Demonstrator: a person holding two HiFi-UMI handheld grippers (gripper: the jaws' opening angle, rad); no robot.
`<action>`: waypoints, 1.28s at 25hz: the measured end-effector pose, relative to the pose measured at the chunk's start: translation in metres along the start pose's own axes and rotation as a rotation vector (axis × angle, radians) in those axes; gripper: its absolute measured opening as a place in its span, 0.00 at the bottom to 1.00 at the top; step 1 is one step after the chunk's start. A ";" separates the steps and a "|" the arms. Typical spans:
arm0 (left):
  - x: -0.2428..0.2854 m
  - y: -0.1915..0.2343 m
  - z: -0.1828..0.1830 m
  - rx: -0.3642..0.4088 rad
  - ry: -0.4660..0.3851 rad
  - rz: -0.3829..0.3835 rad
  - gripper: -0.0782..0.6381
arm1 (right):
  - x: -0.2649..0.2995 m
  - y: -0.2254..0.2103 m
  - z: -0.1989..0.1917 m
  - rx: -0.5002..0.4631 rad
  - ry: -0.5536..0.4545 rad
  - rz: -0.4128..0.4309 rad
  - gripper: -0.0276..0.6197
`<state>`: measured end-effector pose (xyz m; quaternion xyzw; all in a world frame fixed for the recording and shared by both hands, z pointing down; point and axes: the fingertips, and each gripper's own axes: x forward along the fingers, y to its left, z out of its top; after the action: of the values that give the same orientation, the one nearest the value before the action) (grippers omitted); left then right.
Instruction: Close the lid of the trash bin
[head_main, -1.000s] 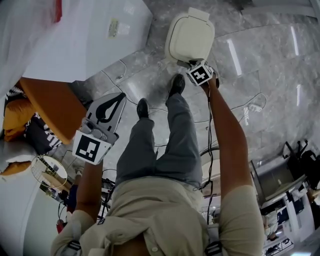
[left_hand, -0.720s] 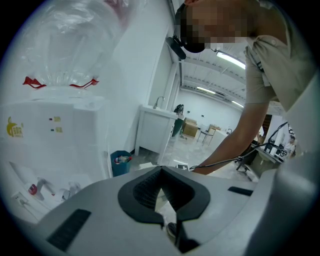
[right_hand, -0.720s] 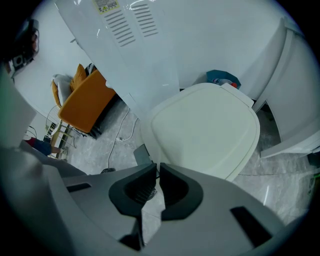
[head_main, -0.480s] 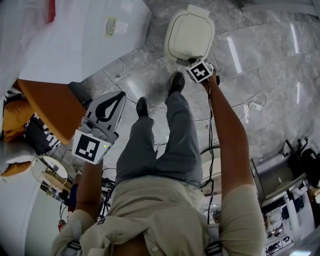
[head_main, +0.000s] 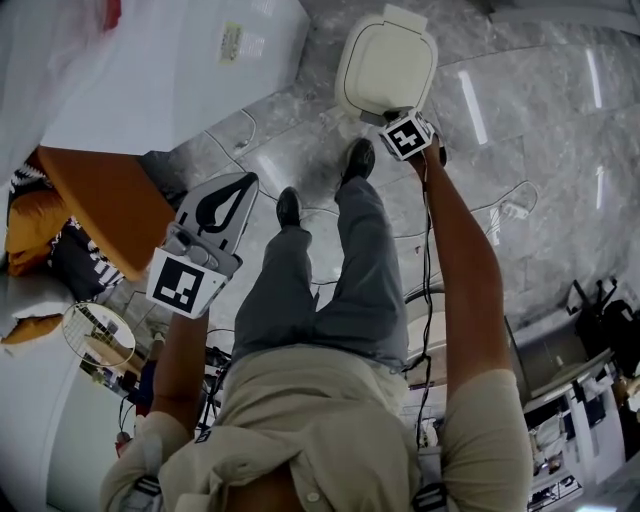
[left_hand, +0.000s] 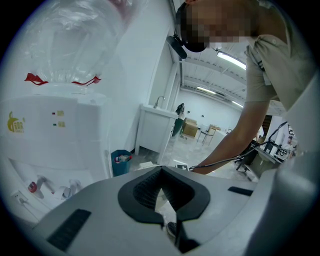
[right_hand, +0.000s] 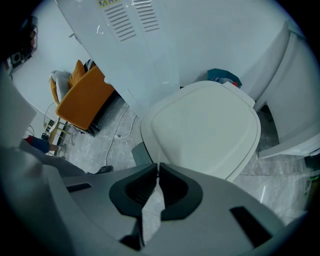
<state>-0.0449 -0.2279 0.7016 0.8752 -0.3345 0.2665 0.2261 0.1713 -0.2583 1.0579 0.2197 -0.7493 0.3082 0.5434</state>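
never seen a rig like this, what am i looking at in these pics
A person stands on a grey stone floor and holds a hand-held gripper in each hand; there is no robot. The head view is from a camera on their head, looking down past their legs. The other two views ride on the grippers and look along the jaws. The left gripper is shut and empty, off to the side. The right gripper is shut too, pointing down at the front edge of the cream trash bin lid, which lies flat. Nothing is held.
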 end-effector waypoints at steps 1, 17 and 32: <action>0.000 0.000 0.001 0.001 0.006 -0.001 0.13 | -0.004 -0.004 0.002 -0.004 -0.001 -0.024 0.09; -0.087 -0.015 0.096 0.062 -0.192 -0.032 0.13 | -0.187 0.031 0.090 0.053 -0.255 -0.128 0.09; -0.227 -0.042 0.184 0.151 -0.395 0.017 0.13 | -0.508 0.186 0.183 0.130 -0.834 -0.169 0.08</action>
<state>-0.1010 -0.1992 0.4129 0.9222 -0.3585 0.1159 0.0875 0.0819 -0.2566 0.4940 0.4200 -0.8631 0.1940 0.2026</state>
